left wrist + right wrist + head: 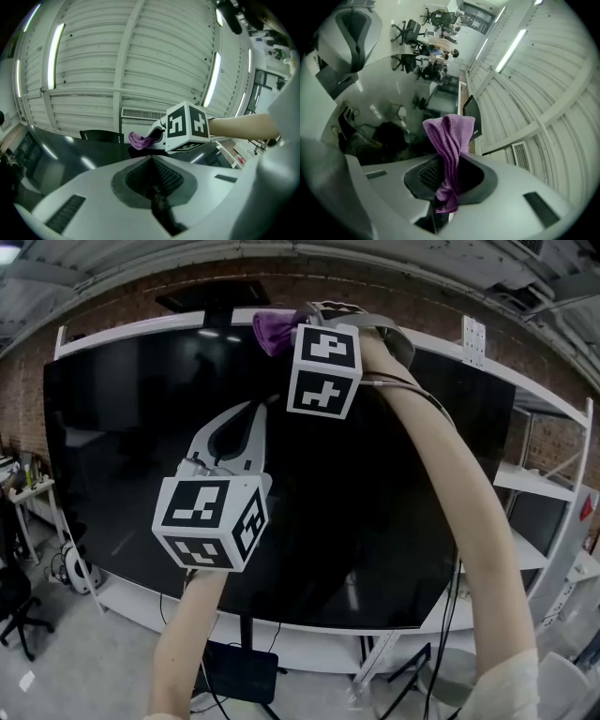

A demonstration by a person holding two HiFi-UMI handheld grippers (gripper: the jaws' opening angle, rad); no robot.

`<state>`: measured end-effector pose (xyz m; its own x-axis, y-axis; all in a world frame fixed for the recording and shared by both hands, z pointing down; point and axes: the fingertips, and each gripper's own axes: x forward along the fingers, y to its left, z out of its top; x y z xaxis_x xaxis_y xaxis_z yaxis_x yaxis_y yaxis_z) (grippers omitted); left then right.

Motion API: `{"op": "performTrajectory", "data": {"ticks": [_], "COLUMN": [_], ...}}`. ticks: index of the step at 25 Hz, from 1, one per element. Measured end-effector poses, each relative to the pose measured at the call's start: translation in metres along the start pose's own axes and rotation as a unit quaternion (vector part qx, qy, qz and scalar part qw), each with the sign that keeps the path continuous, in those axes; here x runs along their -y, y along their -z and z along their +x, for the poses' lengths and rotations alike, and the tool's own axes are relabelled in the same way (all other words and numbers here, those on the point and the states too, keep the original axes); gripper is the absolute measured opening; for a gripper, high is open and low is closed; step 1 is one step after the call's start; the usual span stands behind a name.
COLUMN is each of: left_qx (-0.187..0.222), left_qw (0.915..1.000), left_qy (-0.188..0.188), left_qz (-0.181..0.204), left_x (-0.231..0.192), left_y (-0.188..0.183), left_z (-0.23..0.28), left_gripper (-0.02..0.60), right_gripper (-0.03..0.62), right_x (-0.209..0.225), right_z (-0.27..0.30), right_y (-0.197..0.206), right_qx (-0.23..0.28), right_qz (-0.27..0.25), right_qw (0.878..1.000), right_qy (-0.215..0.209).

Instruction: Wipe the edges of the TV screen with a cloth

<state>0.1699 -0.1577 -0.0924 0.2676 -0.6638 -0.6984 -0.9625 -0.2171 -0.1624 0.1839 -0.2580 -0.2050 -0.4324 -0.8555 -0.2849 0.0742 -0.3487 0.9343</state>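
A large black TV screen fills the head view, standing on a white frame. At its top edge, near the middle, a purple cloth is pressed by my right gripper, which is shut on it. In the right gripper view the purple cloth sticks up from between the jaws against the screen's top edge. My left gripper is held in front of the screen's middle, lower than the right, shut and holding nothing. The left gripper view shows the purple cloth and the right gripper's marker cube above the screen.
A white shelf frame stands to the right of the TV. A black office chair and a small table are at the left. Cables and a black box lie on the floor below the screen.
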Motion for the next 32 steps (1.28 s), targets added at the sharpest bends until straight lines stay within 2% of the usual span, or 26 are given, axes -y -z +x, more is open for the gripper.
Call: {"op": "performTrajectory", "data": {"ticks": [6,11,13,18,23,32], "left_qx": [-0.010,-0.019,-0.025,-0.024,0.001,0.033], "left_qw": [0.9999,0.9994,0.9989,0.9982,0.9981,0.9947], "left_qy": [0.012,0.027,0.036,0.049,0.059,0.086], "left_qz": [0.007,-0.012,-0.013,-0.024,-0.018,-0.045], "left_x": [0.036,0.066,0.080,0.103,0.130,0.197], "left_y": [-0.002,0.016,0.028,0.040,0.032,0.017], "left_z": [0.012,0.024,0.028,0.035,0.045,0.077], "left_gripper": [0.015,0.015,0.015,0.015,0.015,0.015], "right_gripper": [0.063,0.063,0.063,0.063,0.063,0.063], "right_x": [-0.005,-0.006,-0.008,-0.010,-0.010,-0.015], "right_z": [-0.021,-0.030,-0.033,-0.043,-0.058,-0.089], "right_y": [0.049,0.065,0.071,0.094,0.128,0.195], "right_qx": [-0.010,-0.008,-0.011,-0.016,-0.028,-0.044], "right_qz": [0.002,-0.002,-0.009,0.011,0.007,0.024], "right_qw": [1.000,0.998,0.998,0.998,0.998,0.998], "right_qy": [0.026,0.069,0.066,0.055,0.054,0.028]}}
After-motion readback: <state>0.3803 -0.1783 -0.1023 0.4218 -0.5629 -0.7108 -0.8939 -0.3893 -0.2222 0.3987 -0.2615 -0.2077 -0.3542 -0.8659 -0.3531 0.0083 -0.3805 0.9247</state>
